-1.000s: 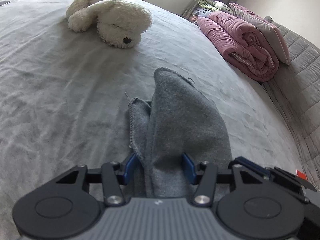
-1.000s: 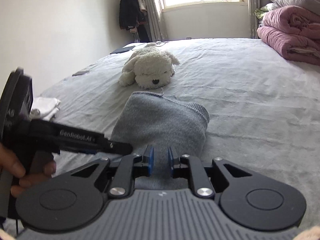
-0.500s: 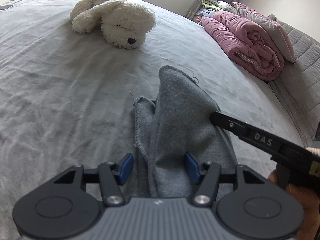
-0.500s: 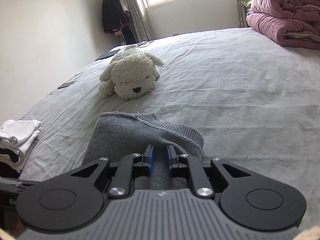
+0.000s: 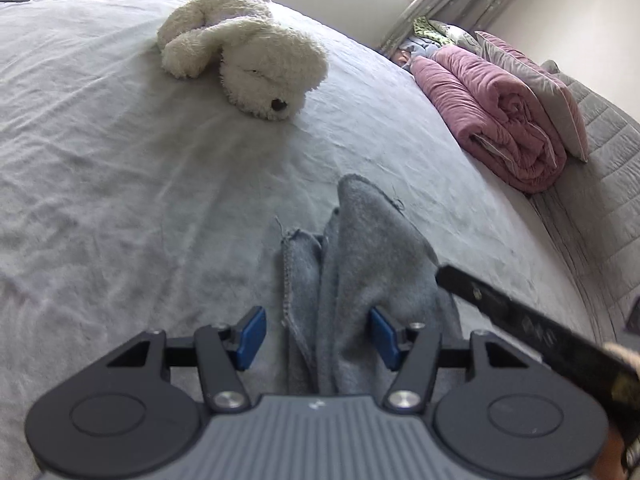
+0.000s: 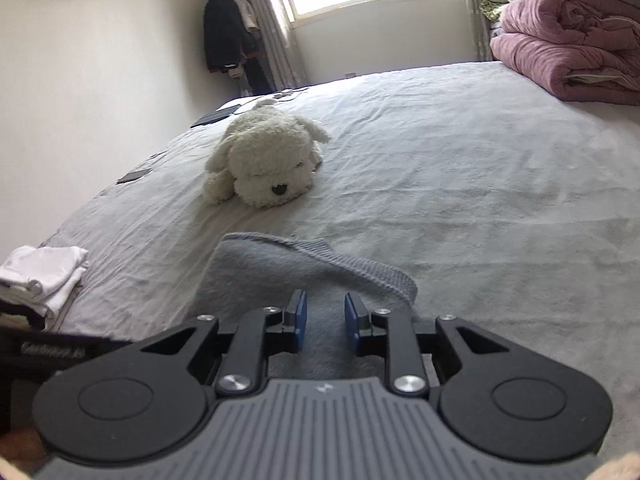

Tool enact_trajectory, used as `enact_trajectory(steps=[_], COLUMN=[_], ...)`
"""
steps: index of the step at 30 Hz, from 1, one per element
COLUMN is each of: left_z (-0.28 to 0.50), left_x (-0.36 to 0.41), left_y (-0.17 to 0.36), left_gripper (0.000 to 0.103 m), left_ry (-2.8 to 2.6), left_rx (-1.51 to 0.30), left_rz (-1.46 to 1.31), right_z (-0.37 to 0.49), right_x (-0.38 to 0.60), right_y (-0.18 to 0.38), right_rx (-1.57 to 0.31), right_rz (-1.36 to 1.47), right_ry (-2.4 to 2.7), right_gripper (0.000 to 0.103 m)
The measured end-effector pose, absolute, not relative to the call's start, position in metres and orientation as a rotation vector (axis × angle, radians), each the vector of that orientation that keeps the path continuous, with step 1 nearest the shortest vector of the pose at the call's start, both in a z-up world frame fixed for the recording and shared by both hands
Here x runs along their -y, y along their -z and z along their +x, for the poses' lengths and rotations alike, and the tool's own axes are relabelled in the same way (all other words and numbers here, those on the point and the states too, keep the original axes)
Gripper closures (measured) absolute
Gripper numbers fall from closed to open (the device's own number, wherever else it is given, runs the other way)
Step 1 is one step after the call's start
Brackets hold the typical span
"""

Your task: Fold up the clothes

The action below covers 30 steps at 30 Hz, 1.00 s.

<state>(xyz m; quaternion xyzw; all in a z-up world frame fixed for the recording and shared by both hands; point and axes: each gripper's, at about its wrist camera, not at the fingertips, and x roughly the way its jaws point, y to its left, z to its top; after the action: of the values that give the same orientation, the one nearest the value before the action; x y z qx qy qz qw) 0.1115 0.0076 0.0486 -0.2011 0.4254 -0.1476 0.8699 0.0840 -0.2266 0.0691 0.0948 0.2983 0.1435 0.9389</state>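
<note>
A grey knit garment (image 5: 360, 248) lies folded into a narrow bundle on the grey bed sheet (image 5: 100, 160). My left gripper (image 5: 317, 336) is open around its near end; the left pad stands clear of the cloth and the right pad is at its side. In the right wrist view the same garment (image 6: 280, 272) runs under my right gripper (image 6: 326, 322), whose jaws are opening, with cloth showing in the gap and neither pad pressing on it. Part of the right gripper's black body (image 5: 520, 320) crosses the left wrist view.
A white plush dog (image 5: 248, 60) lies further up the bed. A rolled pink quilt (image 5: 500, 120) and pillows sit by the padded headboard (image 5: 600, 200). Folded white clothes (image 6: 44, 276) are stacked at the bed's left edge, and dark flat items (image 6: 134, 176) lie beyond them.
The right gripper's pads have spread apart over the garment. The left gripper's left pad has come away from the cloth. The right gripper's black body has entered the left wrist view.
</note>
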Motion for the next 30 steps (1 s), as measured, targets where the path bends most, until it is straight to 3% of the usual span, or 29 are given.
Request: enact_trajectory(steps=[10,21,30], left_z=[0.117,0.121,0.111], left_x=[-0.01,-0.013,-0.011], left_y=[-0.036,-0.029,-0.029], left_gripper=[0.039,0.035,0.035], left_ry=[0.288,0.314,0.305], left_rx=[-0.942,-0.978,-0.967], left_rz=[-0.485,-0.564,-0.564], right_z=[0.019,0.015,0.064], right_x=[0.191,0.192,0.202], right_y=[-0.059,-0.047,-0.085], right_rx=[-0.656,-0.655,-0.604], right_rz=[-0.081,-0.076,0.034], right_ry=[-0.417,-0.405,-0.407], right_gripper=[0.077,0.077,0.076])
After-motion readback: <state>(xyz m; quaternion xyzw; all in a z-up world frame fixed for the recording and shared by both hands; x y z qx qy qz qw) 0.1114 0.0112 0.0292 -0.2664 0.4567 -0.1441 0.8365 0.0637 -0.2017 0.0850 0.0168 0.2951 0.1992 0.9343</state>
